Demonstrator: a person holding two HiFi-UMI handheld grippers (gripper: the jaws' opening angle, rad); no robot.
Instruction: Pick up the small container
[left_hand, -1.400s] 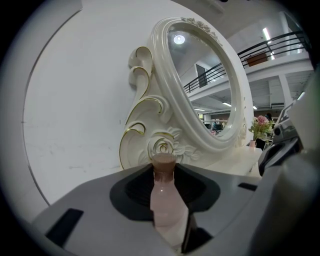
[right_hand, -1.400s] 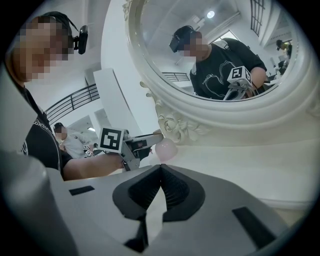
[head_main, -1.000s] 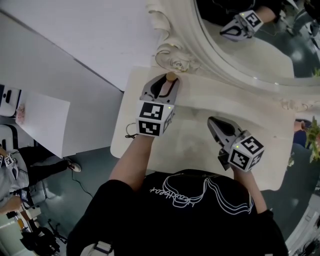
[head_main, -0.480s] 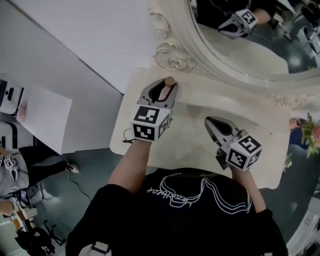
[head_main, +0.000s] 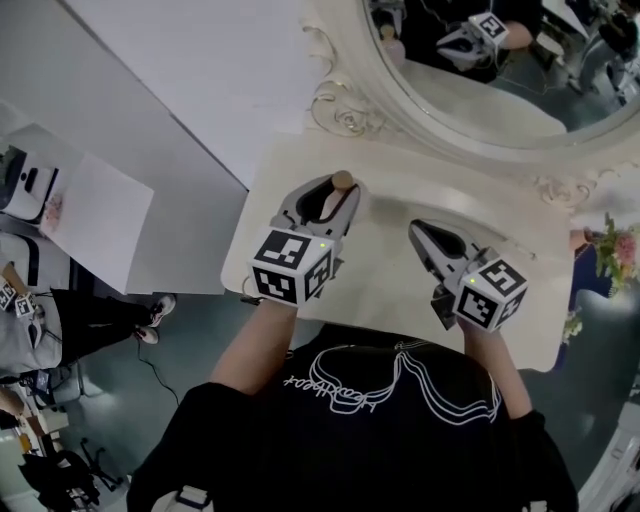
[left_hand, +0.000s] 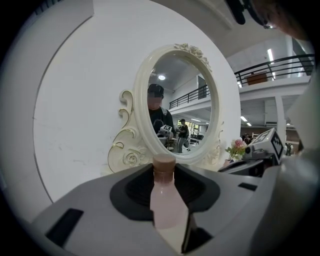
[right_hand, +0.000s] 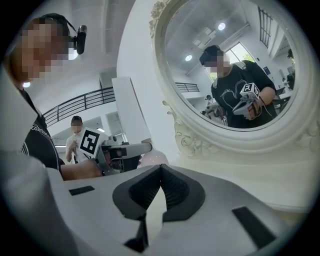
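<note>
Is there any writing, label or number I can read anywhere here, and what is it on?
White script on the black shirt: upside down, too tangled to read.
On the left marker cube and right marker cube: black-and-white square patterns, no letters.
The small container: no label visible.

Lab-type hall w/ staged set — ornate mirror, dressing table, mezzanine railing, strip lights.

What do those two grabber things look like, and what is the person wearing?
The left gripper and right gripper are both grey, with two curved jaws lined in black padding. Each carries a white cube printed with black square markers and a tiny green light. The person wears a black short-sleeved T-shirt with a white line drawing on it.
</note>
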